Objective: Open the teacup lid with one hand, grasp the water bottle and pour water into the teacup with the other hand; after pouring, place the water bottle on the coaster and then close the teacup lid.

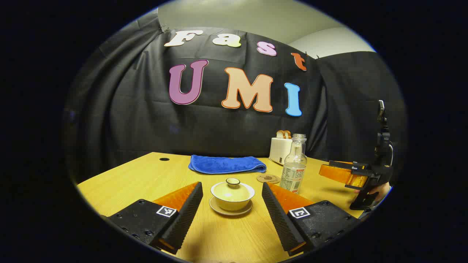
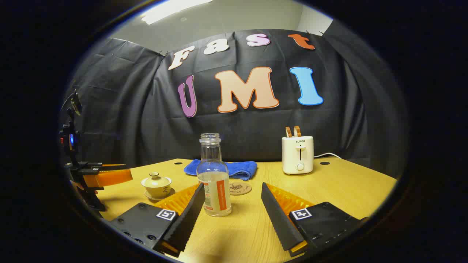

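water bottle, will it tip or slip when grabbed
The bottle is tall, narrow and uncapped, so a high push could probably tip and spill it. It looks like smooth glass, perhaps slippery. Roughly half full, so likely fairly heavy.

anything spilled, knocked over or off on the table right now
Nothing stands out. The teacup sits upright on its saucer with the lid on, the water bottle stands upright and uncapped, the coaster lies flat, and no spill shows on the table.

Teacup (image 1: 232,195) on saucer (image 1: 230,210); coaster (image 1: 268,178) behind, bottle (image 1: 294,163) beside coaster; towel (image 1: 226,164) farther back.
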